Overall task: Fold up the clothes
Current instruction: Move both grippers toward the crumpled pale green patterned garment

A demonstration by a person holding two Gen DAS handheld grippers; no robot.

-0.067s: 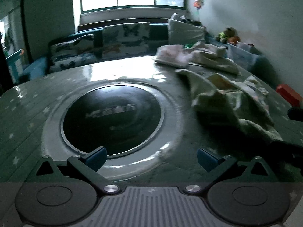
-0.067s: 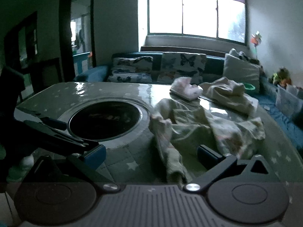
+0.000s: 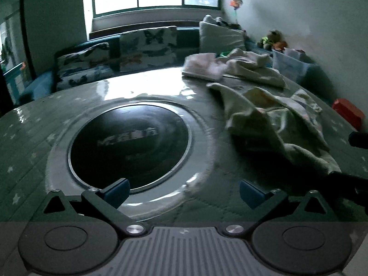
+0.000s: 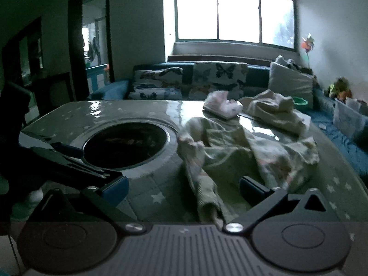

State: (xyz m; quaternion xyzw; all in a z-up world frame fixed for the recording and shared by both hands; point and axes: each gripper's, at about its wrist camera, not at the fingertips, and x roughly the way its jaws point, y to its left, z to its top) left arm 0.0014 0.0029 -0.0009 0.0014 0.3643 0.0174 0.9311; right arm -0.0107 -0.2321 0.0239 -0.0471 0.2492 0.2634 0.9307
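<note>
The left gripper (image 3: 182, 192) hovers with jaws spread above the near rim of the round cooktop (image 3: 130, 146) set in the table (image 3: 27, 142). The right gripper (image 4: 182, 187) also has jaws spread, straddling the near end of the crumpled garment (image 4: 241, 151), which lies right of the cooktop.

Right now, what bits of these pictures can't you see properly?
- Crumpled pale printed garment: its near end drops behind the right gripper body in the right wrist view.
- Writing on the round black glass cooktop: blurred in the left wrist view.
- Small red box: cut off at the fisheye's dark edge.
- Small pink folded cloth: blurred, so its kind is unclear.
</note>
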